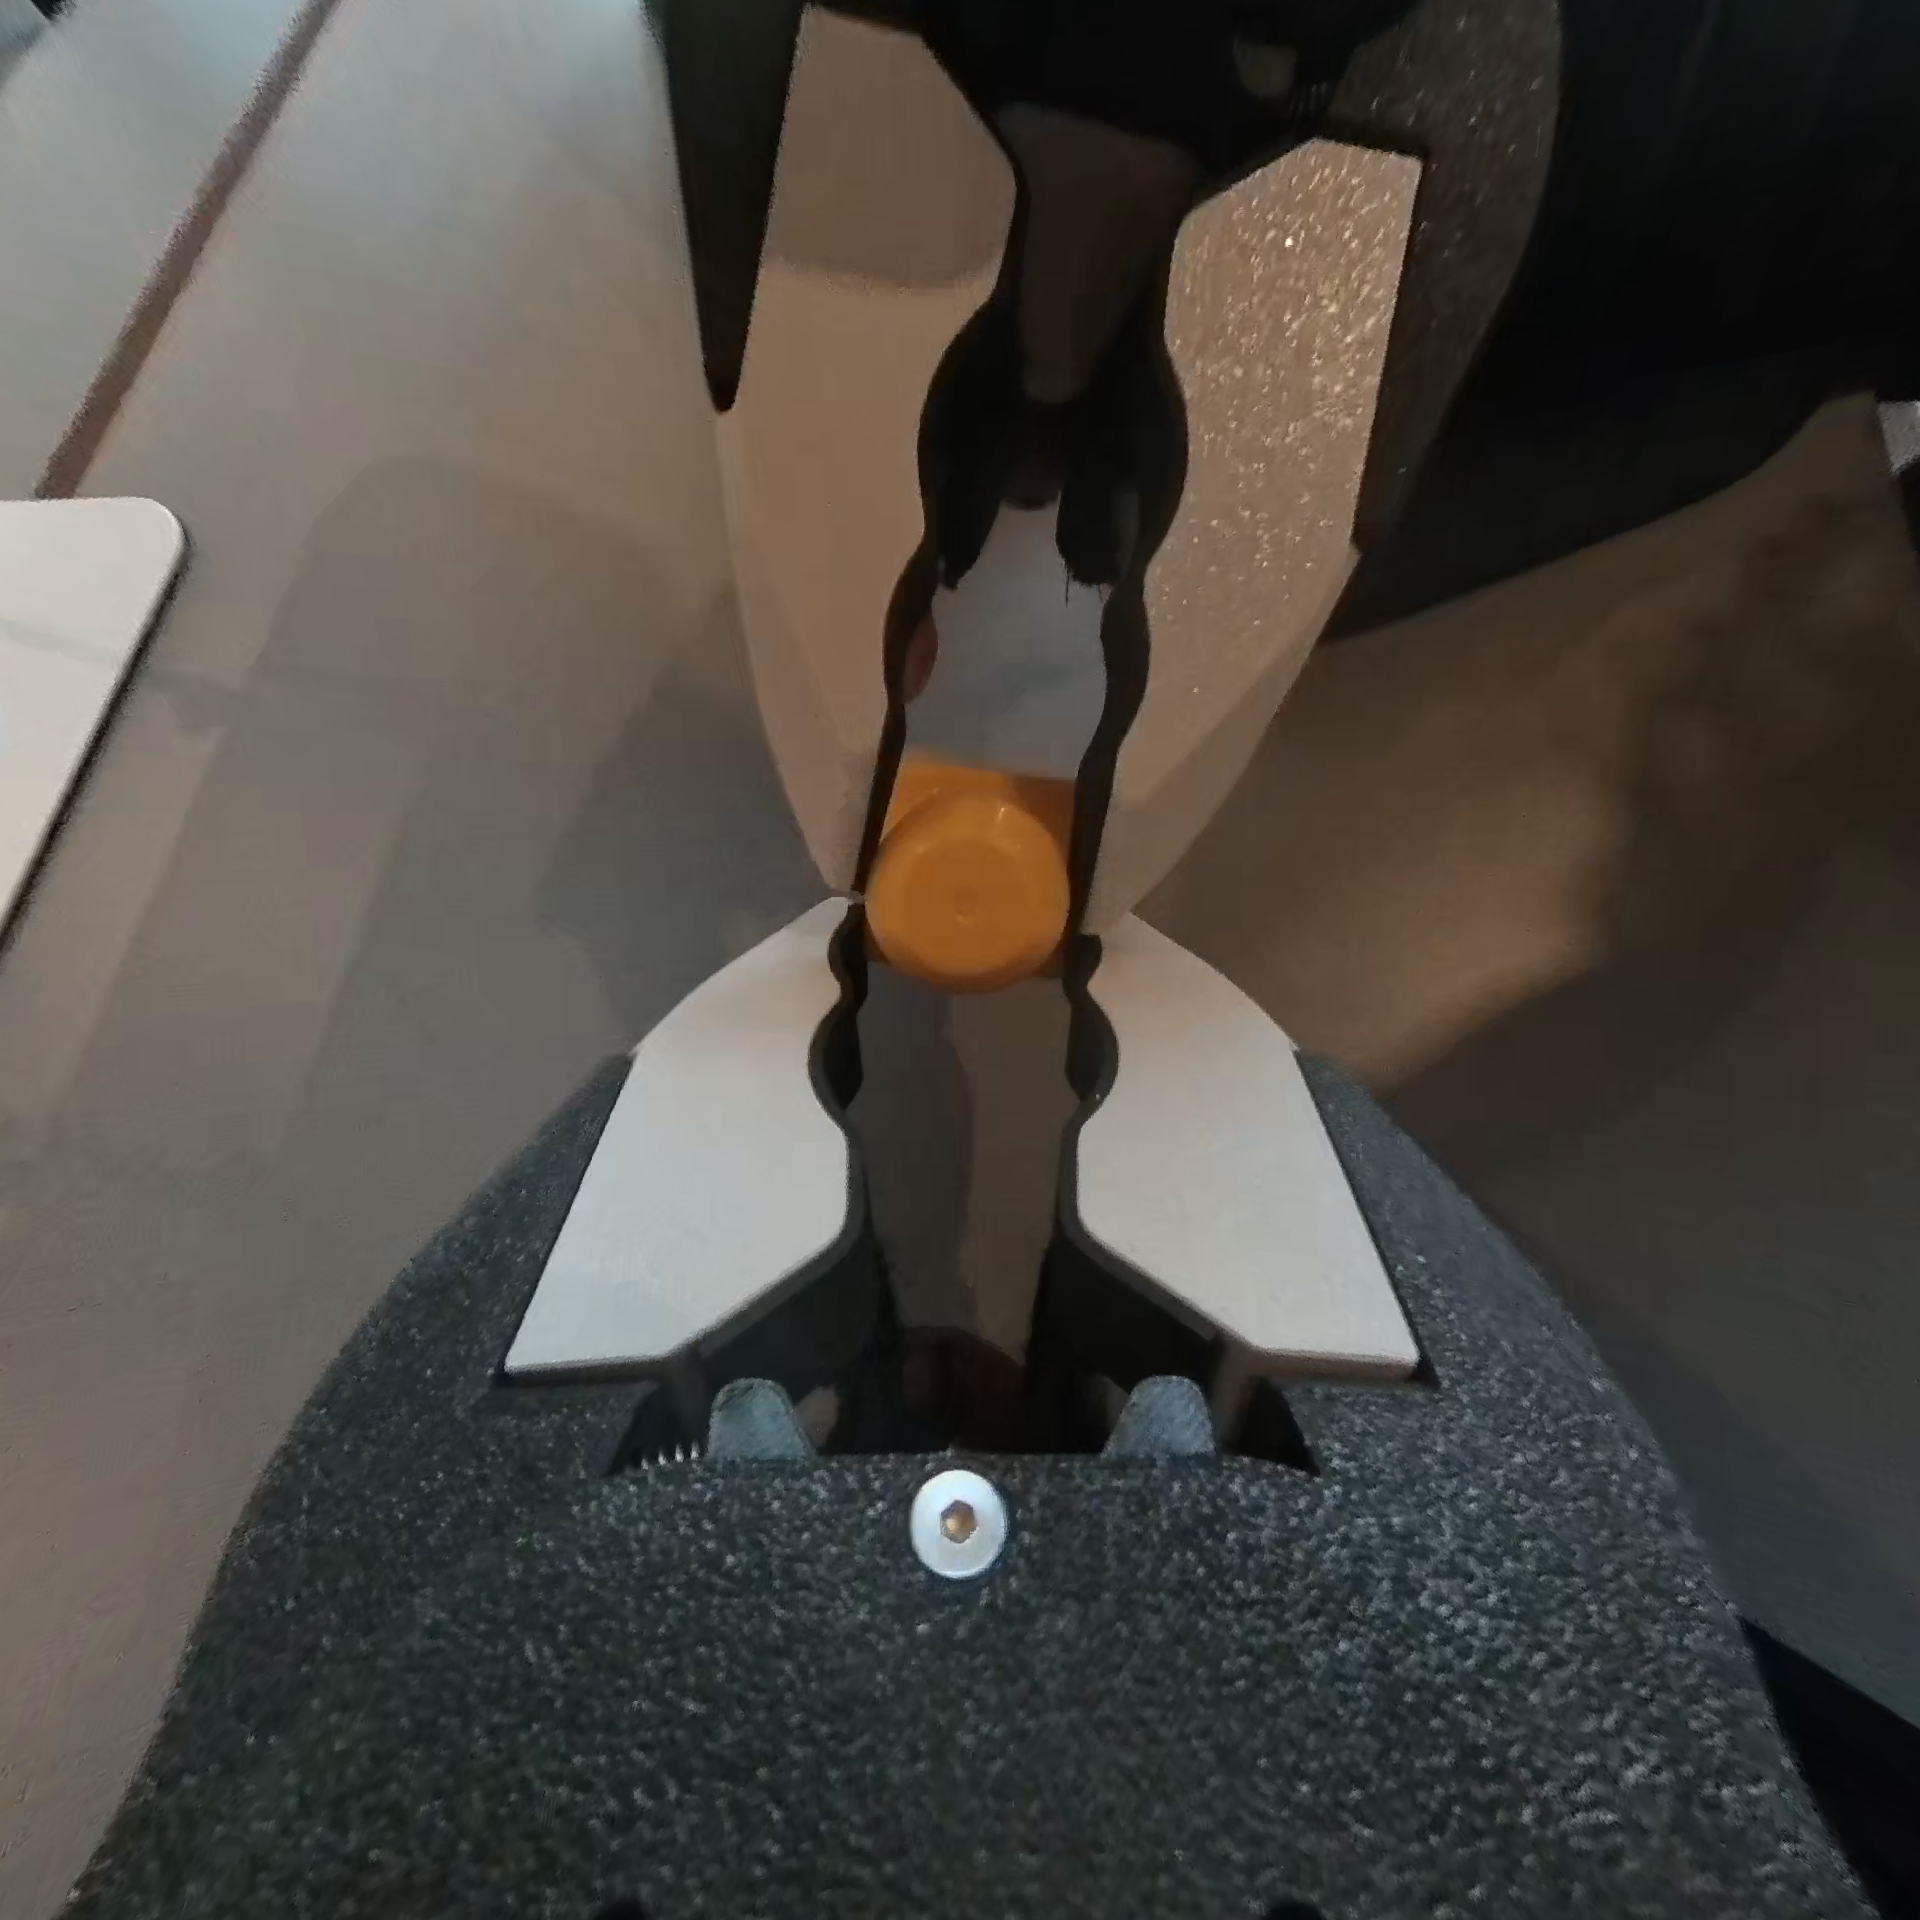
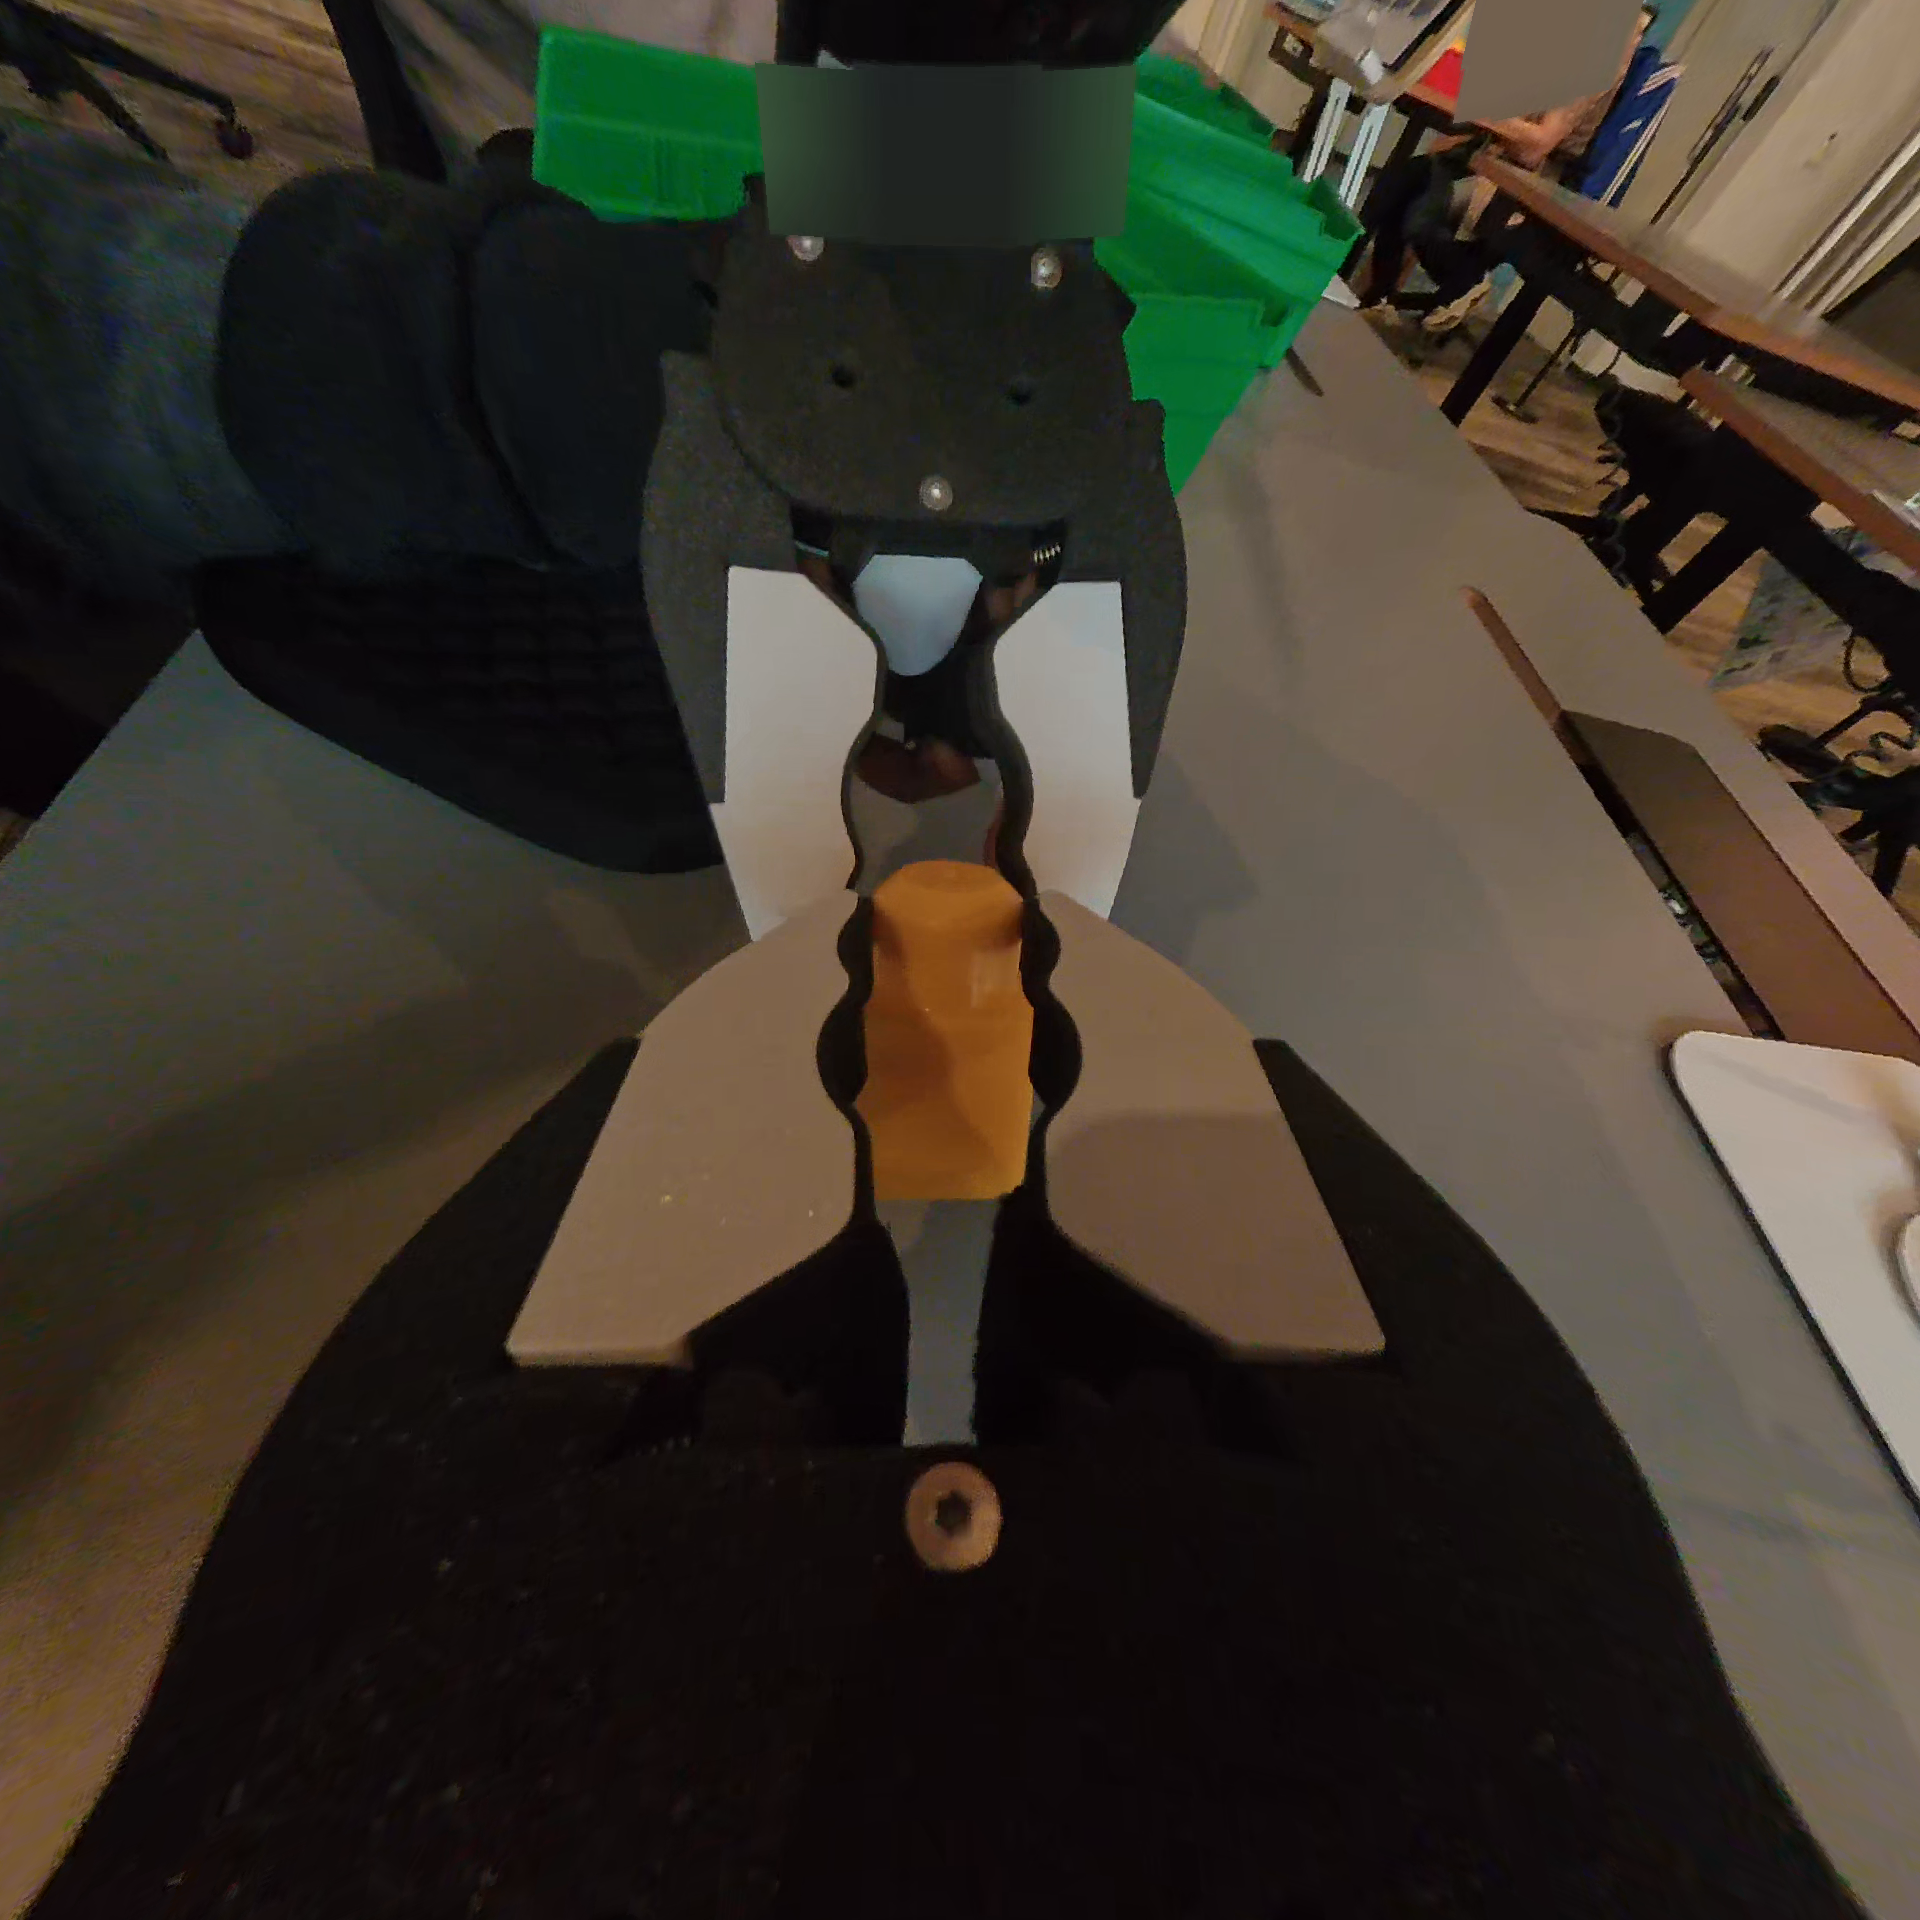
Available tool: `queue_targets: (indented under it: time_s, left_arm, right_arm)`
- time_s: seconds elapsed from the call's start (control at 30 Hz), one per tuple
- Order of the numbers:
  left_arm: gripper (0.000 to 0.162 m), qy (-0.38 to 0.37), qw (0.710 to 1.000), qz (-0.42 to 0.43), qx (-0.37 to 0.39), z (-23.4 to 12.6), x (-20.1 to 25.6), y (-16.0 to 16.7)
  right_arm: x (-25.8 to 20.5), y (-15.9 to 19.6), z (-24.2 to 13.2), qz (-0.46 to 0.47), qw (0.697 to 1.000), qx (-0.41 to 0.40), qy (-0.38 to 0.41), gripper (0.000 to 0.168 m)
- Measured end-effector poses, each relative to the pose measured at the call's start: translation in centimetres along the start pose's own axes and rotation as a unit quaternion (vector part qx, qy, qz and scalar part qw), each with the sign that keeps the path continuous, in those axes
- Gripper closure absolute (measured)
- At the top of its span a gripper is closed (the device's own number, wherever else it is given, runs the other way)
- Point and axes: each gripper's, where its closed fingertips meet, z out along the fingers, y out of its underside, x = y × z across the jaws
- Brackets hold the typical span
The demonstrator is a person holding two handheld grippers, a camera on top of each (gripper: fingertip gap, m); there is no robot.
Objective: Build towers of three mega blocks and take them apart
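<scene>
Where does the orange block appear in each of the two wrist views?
Left wrist view: orange block at centre, stud end facing the camera, between both grippers' tips.
Right wrist view: orange block at centre, lengthwise between this gripper's fingers.
Shared landmark: white mat on the table.

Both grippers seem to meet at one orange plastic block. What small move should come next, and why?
Probably pull the two grippers gently apart. The right gripper is shut on the orange plastic block, and the left gripper closes on its round stud from the opposite side, tips nearly touching. Whether a second block is joined there cannot be seen.
</scene>
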Motion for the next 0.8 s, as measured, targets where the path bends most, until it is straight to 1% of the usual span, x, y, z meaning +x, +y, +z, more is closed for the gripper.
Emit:
queue_targets:
  time_s: [0.07, 0.2, 0.27, 0.37, 0.47, 0.57, 0.63, 0.7, 0.8]
  left_arm:
    - [0.124, -0.002, 0.999, -0.003, 0.034, -0.3, -0.2, -0.8]
    - [0.103, 0.023, 0.992, -0.026, 0.123, -1.1, -0.1, -2.8]
    - [0.102, 0.039, 0.985, -0.038, 0.165, -1.3, 0.1, -3.9]
    - [0.107, 0.047, 0.976, -0.043, 0.206, -1.6, 0.3, -5.1]
    - [0.112, 0.042, 0.978, -0.038, 0.203, -1.6, 0.3, -4.9]
    - [0.126, 0.038, 0.978, -0.034, 0.203, -1.6, 0.1, -4.8]
    - [0.127, 0.038, 0.978, -0.032, 0.201, -1.6, 0.1, -4.7]
    - [0.127, 0.034, 0.981, -0.025, 0.189, -1.6, 0.0, -4.3]
    - [0.127, 0.038, 0.987, -0.022, 0.152, -1.3, 0.1, -3.0]
  right_arm:
    - [0.4, -0.8, -0.5, 0.010, 0.999, 0.031, 0.008, 0.141]
    - [1.3, -3.9, -2.2, 0.053, 0.986, 0.154, 0.016, 0.141]
    - [1.4, -4.9, -3.0, 0.069, 0.977, 0.204, 0.010, 0.141]
    - [1.5, -5.6, -3.4, 0.089, 0.967, 0.239, 0.002, 0.141]
    - [1.6, -5.8, -3.7, 0.093, 0.963, 0.253, 0.002, 0.141]
    - [1.6, -5.8, -3.8, 0.092, 0.964, 0.251, 0.002, 0.141]
    - [1.6, -5.8, -3.7, 0.088, 0.965, 0.246, 0.002, 0.141]
    - [1.5, -5.4, -3.6, 0.083, 0.970, 0.226, 0.001, 0.141]
    - [1.3, -4.1, -3.3, 0.062, 0.986, 0.156, -0.004, 0.139]
